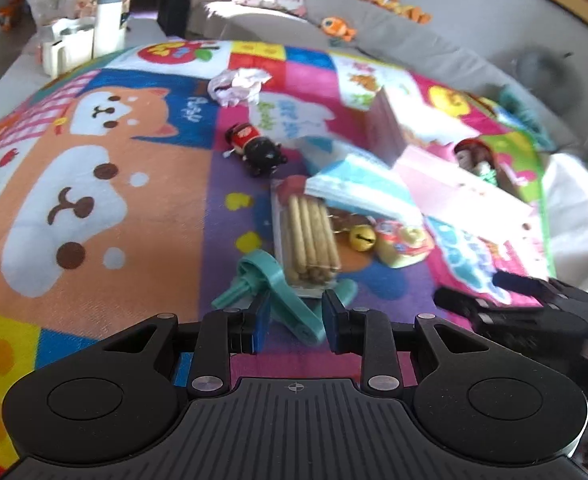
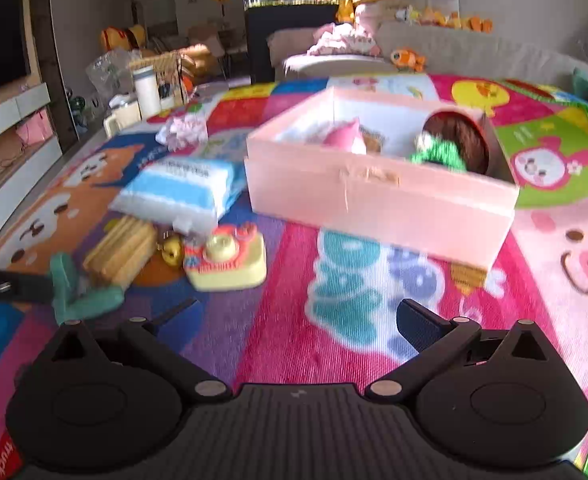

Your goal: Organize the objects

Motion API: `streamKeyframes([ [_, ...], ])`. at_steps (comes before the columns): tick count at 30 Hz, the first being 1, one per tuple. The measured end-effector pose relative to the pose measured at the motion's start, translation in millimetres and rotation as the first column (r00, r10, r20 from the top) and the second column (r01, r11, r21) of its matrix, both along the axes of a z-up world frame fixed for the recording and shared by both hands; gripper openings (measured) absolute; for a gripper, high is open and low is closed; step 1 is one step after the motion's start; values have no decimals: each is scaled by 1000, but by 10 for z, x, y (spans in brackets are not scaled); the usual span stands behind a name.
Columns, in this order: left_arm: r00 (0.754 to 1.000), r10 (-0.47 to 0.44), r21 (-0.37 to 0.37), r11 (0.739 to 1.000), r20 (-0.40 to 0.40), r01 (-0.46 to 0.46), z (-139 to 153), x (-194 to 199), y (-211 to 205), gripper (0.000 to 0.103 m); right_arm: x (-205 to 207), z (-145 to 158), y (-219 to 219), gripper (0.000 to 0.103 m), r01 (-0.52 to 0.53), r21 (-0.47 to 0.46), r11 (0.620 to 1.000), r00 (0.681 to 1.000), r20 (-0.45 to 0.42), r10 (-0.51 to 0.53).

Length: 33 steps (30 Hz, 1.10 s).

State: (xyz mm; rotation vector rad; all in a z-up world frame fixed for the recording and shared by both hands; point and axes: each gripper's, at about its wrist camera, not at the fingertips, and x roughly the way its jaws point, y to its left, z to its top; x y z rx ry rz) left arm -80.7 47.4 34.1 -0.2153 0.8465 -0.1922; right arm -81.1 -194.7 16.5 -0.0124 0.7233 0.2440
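Note:
My left gripper [image 1: 296, 322] is shut on a teal plastic handle piece [image 1: 288, 306], just above the colourful play mat [image 1: 94, 200]. Right ahead of it lie a packet of biscuit sticks [image 1: 310, 236], a gold bell [image 1: 360, 238] and a yellow toy phone [image 1: 404, 244]. A blue-and-white packet [image 2: 182, 188] leans over the biscuits. My right gripper [image 2: 294, 316] is open wide over the mat with nothing between its fingers. The pink box [image 2: 374, 196] ahead of it holds a brown-haired doll [image 2: 458, 140] and a pink item [image 2: 344, 136].
A black-and-red toy figure [image 1: 254, 148] and a crumpled cloth [image 1: 238, 84] lie farther out on the mat. A white bottle [image 2: 147, 90] and containers stand at the mat's far left corner. A grey sofa [image 2: 474, 56] with plush toys runs behind. A TV cabinet [image 2: 10, 120] lines the left wall.

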Motion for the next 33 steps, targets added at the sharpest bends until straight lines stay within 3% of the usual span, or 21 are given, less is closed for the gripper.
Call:
streamKeyframes([
  [3,999,-31,56,998,12,31,-34,108,5,31,-19,-56,-27,103,-16,16,1000,999,-38,17],
  [7,997,-44,212,977,55,32,35,256,145,31,6,-48,-39,103,-2,38,999,998,-55,4],
  [8,997,-51,216,976,54,38,70,286,204,29,3,-54,-14,103,1,25,1000,999,-55,1],
  [9,997,-61,191,980,51,50,116,308,252,28,-1,-63,28,103,1,0,1000,999,-52,-1],
  [12,992,-110,-44,993,65,113,328,340,426,28,-20,-81,117,103,0,-60,998,999,-43,-3],
  [14,991,-110,-209,970,73,123,453,426,466,29,-16,-76,106,103,1,-58,998,999,-43,-3],
  [17,999,-44,-367,929,12,45,490,718,421,29,-21,-70,101,103,1,-57,998,999,-41,-3],
  [18,1000,-27,-379,925,-15,19,469,848,378,29,-19,-69,95,103,0,-56,998,999,-42,-3],
  [20,999,0,-326,945,-45,-14,415,1085,248,29,-30,-67,93,103,-1,-54,999,999,-41,-1],
  [23,990,-36,-255,967,-137,0,201,1428,3,30,-42,-67,97,103,-3,-53,999,999,-39,0],
  [27,979,-70,-263,965,-191,18,-23,1609,-239,64,-44,-67,92,103,-3,-51,999,999,-38,1],
  [29,975,-65,-262,965,-213,7,-88,1669,-300,71,-39,-67,88,103,-3,-47,999,999,-38,1],
  [33,976,-62,-234,972,-208,12,-61,1648,-373,67,-38,-70,91,103,-4,-47,999,999,-37,2],
])
